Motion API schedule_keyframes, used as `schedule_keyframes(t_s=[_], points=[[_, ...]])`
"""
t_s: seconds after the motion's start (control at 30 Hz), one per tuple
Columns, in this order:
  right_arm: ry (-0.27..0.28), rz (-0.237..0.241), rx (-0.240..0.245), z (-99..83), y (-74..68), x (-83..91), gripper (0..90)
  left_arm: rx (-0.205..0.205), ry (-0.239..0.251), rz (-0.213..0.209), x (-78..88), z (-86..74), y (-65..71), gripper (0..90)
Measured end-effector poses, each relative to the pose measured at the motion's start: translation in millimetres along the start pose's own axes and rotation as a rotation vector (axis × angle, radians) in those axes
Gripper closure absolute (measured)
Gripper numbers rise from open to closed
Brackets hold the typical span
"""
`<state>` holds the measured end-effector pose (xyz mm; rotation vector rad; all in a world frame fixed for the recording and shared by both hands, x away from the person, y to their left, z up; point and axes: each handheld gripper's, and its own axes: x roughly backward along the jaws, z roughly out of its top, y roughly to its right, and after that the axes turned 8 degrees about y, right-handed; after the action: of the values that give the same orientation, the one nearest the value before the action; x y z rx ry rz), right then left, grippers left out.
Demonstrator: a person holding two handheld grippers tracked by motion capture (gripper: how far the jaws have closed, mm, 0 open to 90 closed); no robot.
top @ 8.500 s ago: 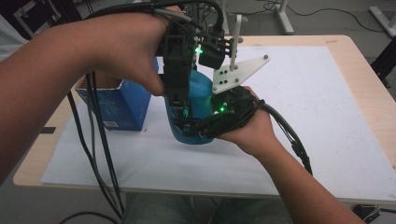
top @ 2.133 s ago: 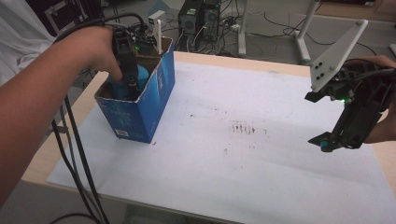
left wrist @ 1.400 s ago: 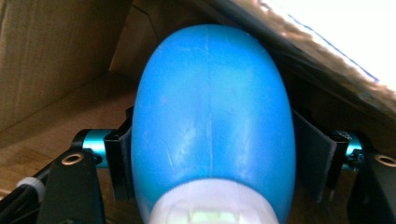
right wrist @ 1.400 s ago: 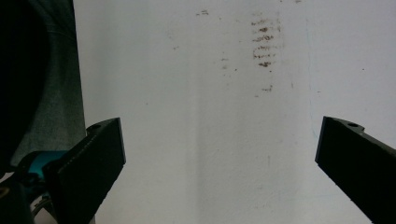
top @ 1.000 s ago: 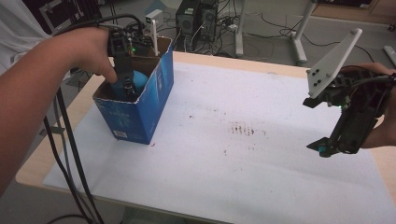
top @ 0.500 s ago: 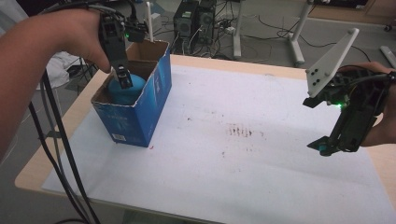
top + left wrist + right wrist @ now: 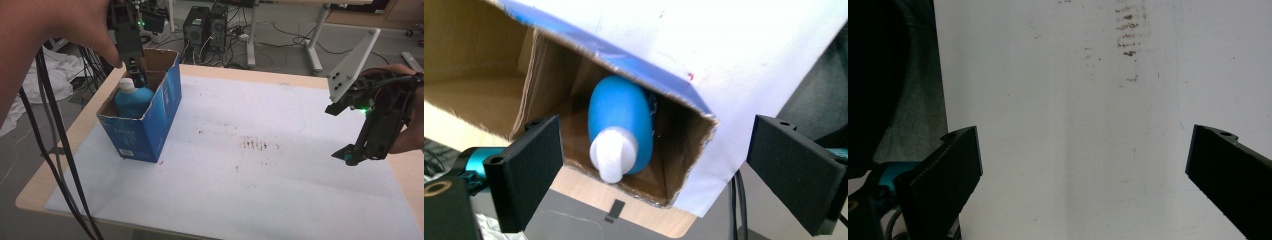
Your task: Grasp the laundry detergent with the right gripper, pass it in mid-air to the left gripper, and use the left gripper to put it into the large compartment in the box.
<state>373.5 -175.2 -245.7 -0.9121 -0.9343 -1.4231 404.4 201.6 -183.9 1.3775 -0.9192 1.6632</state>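
Note:
A blue bottle (image 7: 132,99) with a white cap (image 7: 127,85) stands upright inside an open blue cardboard box (image 7: 145,132) at the table's left. My left gripper (image 7: 136,75) hangs just above the cap, clear of it. In the left gripper view the bottle (image 7: 621,117) sits deep in the box (image 7: 489,100), and the left gripper (image 7: 659,170) is open; its jaws have just been opening, with nothing between them. My right gripper (image 7: 350,154) hovers over the table's right side. In the right gripper view it (image 7: 1088,185) is open wide and empty above the white sheet (image 7: 1068,125).
A white sheet (image 7: 280,190) covers the wooden table (image 7: 35,192), with brown smudges (image 7: 256,145) near its middle. Black cables (image 7: 55,150) trail from my left hand past the table's left edge. Computer cases (image 7: 205,25) and table legs stand on the floor behind.
My left gripper has let go of the bottle and risen out of the box with its jaws apart. The bottle stays in the box. The right gripper has hardly moved.

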Motion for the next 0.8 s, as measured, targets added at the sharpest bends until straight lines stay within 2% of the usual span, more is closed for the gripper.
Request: schedule_keyframes(t_s=[0.2, 0.23, 0.53, 0.63, 0.8], points=[[-0.018, 0.008, 0.023, -3.2, 1.3, 3.6, 0.7, -0.058, 0.007, -0.010, 5.4, 13.3, 15.0, 6.2], [-0.019, 0.003, 0.013, -3.6, 1.1, 3.9, 0.7, -0.071, 0.002, -0.015, 6.0, 15.6, 17.5, 6.2], [-0.044, 0.003, 0.040, -2.5, 5.2, 12.8, 0.7, -0.162, 0.013, -0.044, 5.0, 36.6, 39.7, 4.0], [-0.067, -0.002, 0.037, -2.5, 7.6, 14.0, 0.7, -0.192, 0.014, -0.049, 1.0, 45.8, 46.6, 1.6], [-0.073, 0.013, 0.052, -1.9, 8.7, 13.0, 0.7, -0.251, 0.030, -0.083, -12.5, 62.2, 54.8, 1.6]])
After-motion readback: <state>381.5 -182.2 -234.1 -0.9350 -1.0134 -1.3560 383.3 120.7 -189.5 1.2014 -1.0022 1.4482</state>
